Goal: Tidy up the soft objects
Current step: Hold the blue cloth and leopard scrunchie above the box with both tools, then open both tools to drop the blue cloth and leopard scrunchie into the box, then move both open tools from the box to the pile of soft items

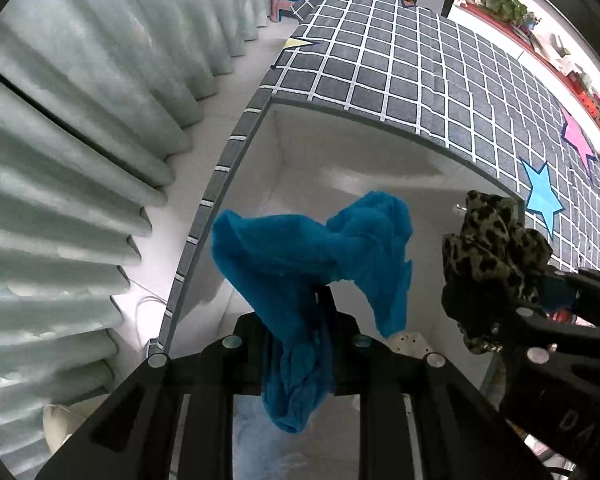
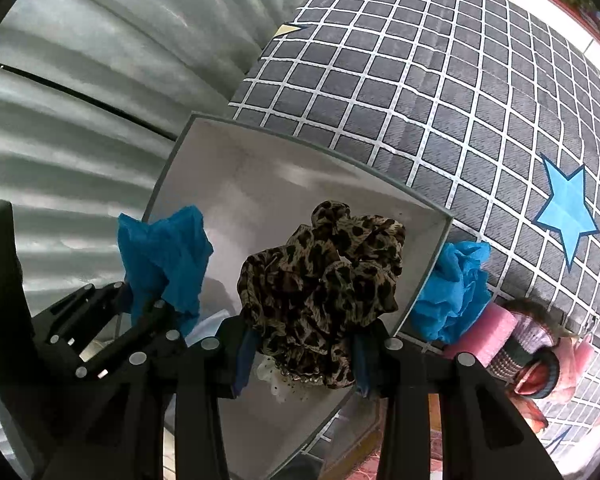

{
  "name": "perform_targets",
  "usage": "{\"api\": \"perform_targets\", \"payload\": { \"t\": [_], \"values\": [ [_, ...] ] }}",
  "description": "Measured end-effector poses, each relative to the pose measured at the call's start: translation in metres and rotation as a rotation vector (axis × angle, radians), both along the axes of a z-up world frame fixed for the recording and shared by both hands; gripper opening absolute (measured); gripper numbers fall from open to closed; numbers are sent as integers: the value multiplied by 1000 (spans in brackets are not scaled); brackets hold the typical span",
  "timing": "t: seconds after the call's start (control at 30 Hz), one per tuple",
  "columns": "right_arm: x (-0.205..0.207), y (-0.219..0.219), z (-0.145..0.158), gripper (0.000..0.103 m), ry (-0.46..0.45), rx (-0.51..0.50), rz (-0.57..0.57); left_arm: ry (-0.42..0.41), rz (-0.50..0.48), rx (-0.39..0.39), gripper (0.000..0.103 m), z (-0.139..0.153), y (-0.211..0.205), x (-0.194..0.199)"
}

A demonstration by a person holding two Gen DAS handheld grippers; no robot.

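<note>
My left gripper (image 1: 296, 320) is shut on a blue cloth (image 1: 312, 256) and holds it over the open white-lined storage box (image 1: 236, 148). My right gripper (image 2: 304, 352) is shut on a leopard-print cloth (image 2: 324, 280) above the same box (image 2: 172, 160). In the left wrist view the leopard cloth (image 1: 492, 248) and right gripper (image 1: 540, 308) are at the right. In the right wrist view the left gripper (image 2: 140, 312) with the blue cloth (image 2: 164, 256) is at the left. A small white item lies at the box bottom (image 2: 272, 372).
The box stands against a grey checked fabric surface (image 2: 420, 80) with a blue star (image 2: 568, 212). Another blue cloth (image 2: 456, 292), a pink roll (image 2: 492, 332) and striped knitwear (image 2: 528, 352) lie outside the box at right. Pale curtains (image 1: 80, 160) hang left.
</note>
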State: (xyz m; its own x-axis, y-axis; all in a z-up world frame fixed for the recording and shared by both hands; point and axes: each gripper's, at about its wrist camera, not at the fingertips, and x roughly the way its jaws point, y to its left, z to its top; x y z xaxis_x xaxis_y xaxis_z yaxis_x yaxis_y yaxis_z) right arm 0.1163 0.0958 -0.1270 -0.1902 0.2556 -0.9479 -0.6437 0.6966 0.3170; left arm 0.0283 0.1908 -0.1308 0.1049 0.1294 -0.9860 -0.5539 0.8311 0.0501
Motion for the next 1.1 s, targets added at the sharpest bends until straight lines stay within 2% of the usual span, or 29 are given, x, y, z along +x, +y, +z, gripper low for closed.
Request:
{"api": "perform_targets", "payload": {
  "t": [0.03, 0.13, 0.23, 0.27, 0.3, 0.33, 0.37, 0.4, 0.53, 0.6, 0.8, 0.93, 1.1],
  "values": [
    [0, 0, 0, 41, 8, 5, -3, -4, -1, 0, 24, 0, 0, 0],
    [0, -1, 1, 43, 17, 12, -3, -12, -6, -5, 35, 1, 0, -2],
    [-1, -3, 3, 44, 7, 13, 1, -18, -3, -5, 54, 3, 0, -3],
    [-1, -3, 4, 44, 5, 14, 1, -21, -1, -6, 62, 4, 0, -3],
    [-1, -4, 5, 46, 5, 16, -1, -23, -1, -8, 72, 5, 0, -4],
    [-1, -5, 6, 49, 6, 19, -3, -26, -2, -9, 76, 6, 0, -4],
    [-1, -5, 8, 61, 3, 23, -6, -30, -2, -9, 82, 7, 0, -6],
    [-1, -5, 8, 71, -1, 27, -10, -37, -2, -7, 82, 9, 0, -7],
    [0, -6, 18, 78, -41, 29, -15, -49, 19, -23, 87, 13, 2, -11],
    [2, -8, 22, 102, -62, 26, -21, -53, 31, -41, 88, 15, 3, -13],
    [8, -23, 42, 102, -81, 62, -50, -115, 80, -87, 89, 33, 7, -17],
    [18, -47, 57, 102, -78, 78, -80, -140, 50, -95, 89, 47, -1, -11],
    [43, -97, 65, 102, -91, 60, -158, -160, -9, -104, 89, 60, -22, 2]
  ]
}}
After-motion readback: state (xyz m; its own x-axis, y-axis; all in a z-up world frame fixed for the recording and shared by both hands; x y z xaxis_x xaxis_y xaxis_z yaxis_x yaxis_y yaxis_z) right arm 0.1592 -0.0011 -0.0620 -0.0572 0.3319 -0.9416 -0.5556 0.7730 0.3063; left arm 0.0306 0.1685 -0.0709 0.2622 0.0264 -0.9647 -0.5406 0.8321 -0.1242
